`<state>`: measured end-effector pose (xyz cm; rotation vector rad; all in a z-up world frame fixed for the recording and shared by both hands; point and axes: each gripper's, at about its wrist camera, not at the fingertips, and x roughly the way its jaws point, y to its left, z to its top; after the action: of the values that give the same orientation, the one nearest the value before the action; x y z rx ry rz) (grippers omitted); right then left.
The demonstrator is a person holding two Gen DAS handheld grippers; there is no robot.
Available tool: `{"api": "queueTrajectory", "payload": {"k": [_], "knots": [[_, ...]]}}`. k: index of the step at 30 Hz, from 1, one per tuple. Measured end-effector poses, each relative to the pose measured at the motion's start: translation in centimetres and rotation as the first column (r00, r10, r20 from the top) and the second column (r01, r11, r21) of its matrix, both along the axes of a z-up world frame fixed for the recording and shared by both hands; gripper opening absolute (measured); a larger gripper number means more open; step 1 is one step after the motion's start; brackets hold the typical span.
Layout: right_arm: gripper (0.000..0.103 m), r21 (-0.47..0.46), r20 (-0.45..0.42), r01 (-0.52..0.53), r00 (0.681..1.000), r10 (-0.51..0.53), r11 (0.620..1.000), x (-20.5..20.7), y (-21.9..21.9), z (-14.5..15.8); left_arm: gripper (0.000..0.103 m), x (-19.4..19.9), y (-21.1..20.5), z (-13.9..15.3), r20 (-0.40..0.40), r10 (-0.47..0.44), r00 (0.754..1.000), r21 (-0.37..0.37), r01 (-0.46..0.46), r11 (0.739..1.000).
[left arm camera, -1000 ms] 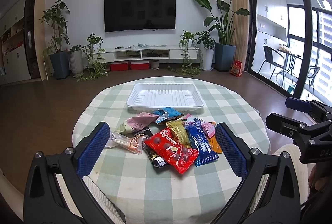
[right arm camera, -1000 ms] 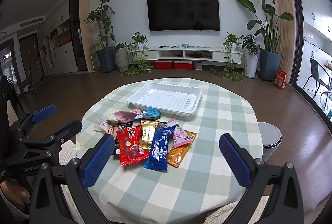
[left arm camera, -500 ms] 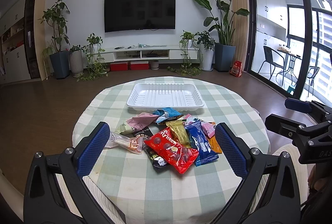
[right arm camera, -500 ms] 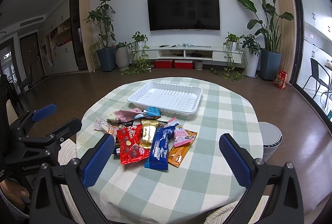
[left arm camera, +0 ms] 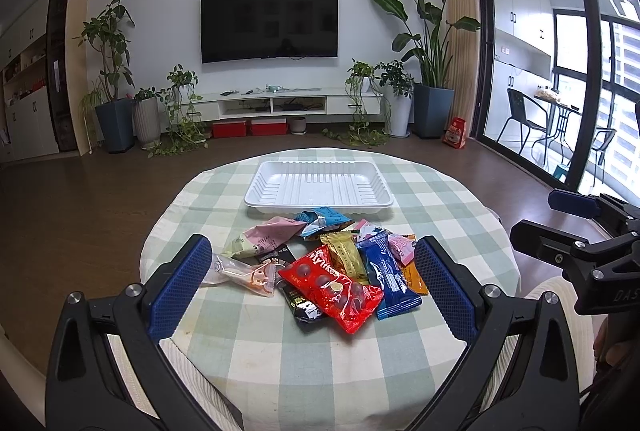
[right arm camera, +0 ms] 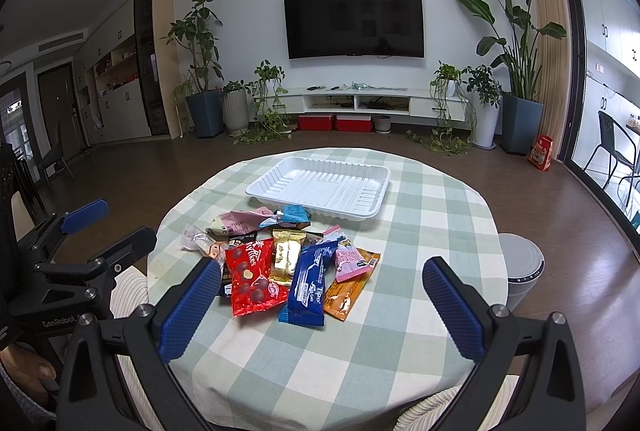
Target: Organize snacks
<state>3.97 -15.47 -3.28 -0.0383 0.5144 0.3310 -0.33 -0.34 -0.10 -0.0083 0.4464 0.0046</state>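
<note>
Both claws, left claw [left arm camera: 312, 283] and right claw [right arm camera: 322, 305], hung spread wide and empty above the table [right arm camera: 420, 231]. Overlapping snack packets [right arm camera: 296, 267] lay heaped just before the empty white tray [right arm camera: 320, 187]. Pinching one glossy wrapper risked dragging its neighbours or slipping.

wall television [left arm camera: 269, 23], potted plants [right arm camera: 520, 99] (floor-standing), bin [right arm camera: 522, 267]

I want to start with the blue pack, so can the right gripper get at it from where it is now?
Probably yes. The right gripper is open, and the blue pack lies on top of the pile, with nothing between them.
</note>
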Motion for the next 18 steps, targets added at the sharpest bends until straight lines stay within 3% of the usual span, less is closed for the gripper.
{"api": "queueTrajectory", "payload": {"k": [18], "knots": [[0.103,0.001,-0.003,0.0,1.0,0.0,1.0,0.06,0.06,-0.13,0.103,0.0,0.02,-0.01,0.0,0.0,1.0,0.0,0.0,1.0]]}}
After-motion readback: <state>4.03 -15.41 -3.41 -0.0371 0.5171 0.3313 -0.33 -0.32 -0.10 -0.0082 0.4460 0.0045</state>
